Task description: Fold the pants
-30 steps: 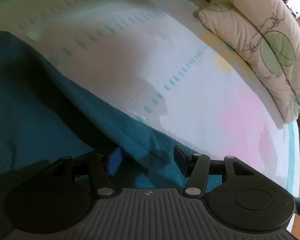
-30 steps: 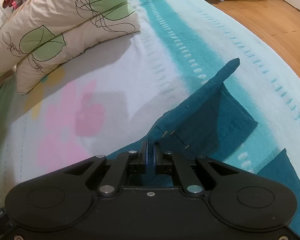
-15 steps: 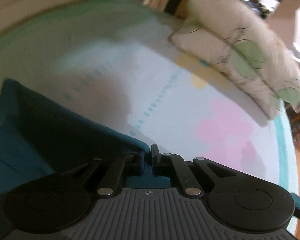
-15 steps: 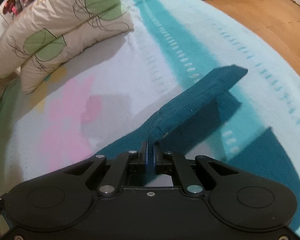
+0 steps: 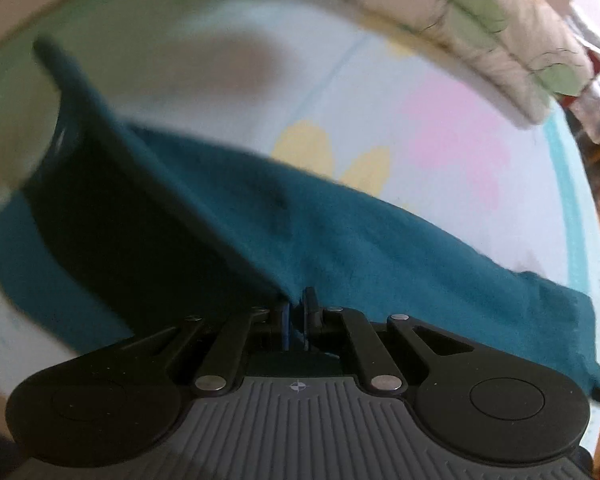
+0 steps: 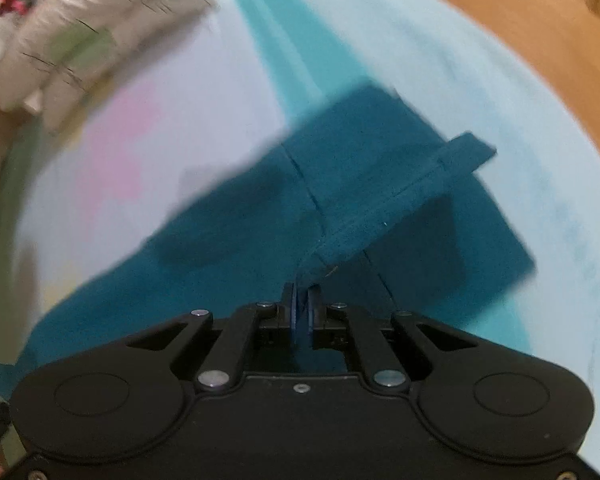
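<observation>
The teal pants lie across a flower-print blanket on a bed. My left gripper is shut on an edge of the pants and holds it raised, so the cloth folds up to the left in a dark flap. My right gripper is shut on another edge of the pants, also lifted; a hem sticks out to the right. Both views are motion-blurred.
Two leaf-print pillows lie at the head of the bed, also in the right wrist view. The blanket spreads beyond the pants. Wooden floor lies past the bed's right edge.
My left gripper closed on the pants edge and lifted it. Both grippers have swung quickly, carrying their held edges over the rest of the pants; the views shifted and blurred.
</observation>
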Demonstrator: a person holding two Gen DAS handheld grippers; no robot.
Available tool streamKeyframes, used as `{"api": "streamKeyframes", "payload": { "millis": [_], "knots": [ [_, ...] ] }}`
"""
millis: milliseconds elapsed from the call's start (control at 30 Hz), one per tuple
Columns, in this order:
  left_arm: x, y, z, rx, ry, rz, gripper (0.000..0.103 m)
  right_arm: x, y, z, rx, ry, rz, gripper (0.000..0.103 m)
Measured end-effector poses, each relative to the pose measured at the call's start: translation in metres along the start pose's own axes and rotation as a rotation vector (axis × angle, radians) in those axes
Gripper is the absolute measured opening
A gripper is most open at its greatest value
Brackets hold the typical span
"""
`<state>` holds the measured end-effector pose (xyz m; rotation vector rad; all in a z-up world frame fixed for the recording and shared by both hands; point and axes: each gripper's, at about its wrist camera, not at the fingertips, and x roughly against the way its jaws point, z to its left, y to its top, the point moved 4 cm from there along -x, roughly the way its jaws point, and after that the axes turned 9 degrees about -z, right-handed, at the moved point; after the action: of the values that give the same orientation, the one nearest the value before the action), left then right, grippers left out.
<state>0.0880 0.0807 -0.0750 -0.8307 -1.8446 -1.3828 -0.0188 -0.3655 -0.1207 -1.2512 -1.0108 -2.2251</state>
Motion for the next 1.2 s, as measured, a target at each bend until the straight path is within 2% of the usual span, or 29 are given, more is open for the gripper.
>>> {"api": "streamKeyframes", "payload": {
  "millis": [133, 200, 233, 300, 367, 433, 500, 567, 733, 833, 1033, 1133, 1167, 1200],
  "knots": [
    [-0.02, -0.019, 0.005, -0.016, 0.087, 0.054, 0.006, -0.017, -0.014, -0.008, 0.029, -0.026, 0.072, 0.011],
    [-0.025, -0.022, 0.006, -0.014, 0.109, 0.072, 0.006, -0.014, -0.011, -0.013, 0.003, -0.003, 0.084, 0.023],
    [-0.028, -0.025, 0.008, -0.015, 0.12, 0.084, 0.006, -0.01, -0.007, -0.018, -0.02, 0.014, 0.083, 0.023],
    [-0.032, -0.03, 0.013, 0.01, 0.126, 0.101, 0.006, 0.0, 0.001, -0.033, -0.064, 0.04, 0.041, 0.023],
    [-0.036, -0.032, 0.013, 0.032, 0.122, 0.115, 0.006, 0.009, 0.012, -0.047, -0.101, 0.017, -0.014, 0.024],
    [-0.042, -0.031, 0.012, 0.027, 0.136, 0.117, 0.006, 0.012, 0.024, -0.064, -0.15, -0.012, -0.065, 0.033],
    [-0.048, -0.034, 0.011, 0.032, 0.142, 0.126, 0.006, 0.011, 0.034, -0.079, -0.195, -0.03, -0.103, 0.047],
    [-0.054, -0.039, 0.012, 0.036, 0.158, 0.141, 0.006, 0.004, 0.04, -0.088, -0.221, -0.057, -0.118, 0.05],
    [-0.058, -0.039, 0.008, 0.021, 0.169, 0.133, 0.006, -0.02, 0.037, -0.102, -0.277, -0.126, -0.065, 0.053],
    [-0.055, -0.043, 0.01, 0.037, 0.163, 0.131, 0.006, -0.029, 0.03, -0.109, -0.331, -0.103, -0.037, 0.053],
    [-0.053, -0.048, 0.008, -0.003, 0.173, 0.119, 0.006, -0.031, 0.025, -0.106, -0.36, -0.067, -0.088, 0.053],
    [-0.053, -0.048, 0.008, 0.004, 0.17, 0.119, 0.006, -0.039, 0.027, -0.1, -0.351, -0.043, -0.081, 0.053],
    [-0.054, -0.049, 0.008, 0.005, 0.168, 0.119, 0.006, -0.044, 0.028, -0.097, -0.352, -0.042, -0.077, 0.05],
    [-0.054, -0.049, 0.008, 0.006, 0.168, 0.119, 0.006, -0.045, 0.027, -0.097, -0.351, -0.04, -0.078, 0.038]
  ]
}}
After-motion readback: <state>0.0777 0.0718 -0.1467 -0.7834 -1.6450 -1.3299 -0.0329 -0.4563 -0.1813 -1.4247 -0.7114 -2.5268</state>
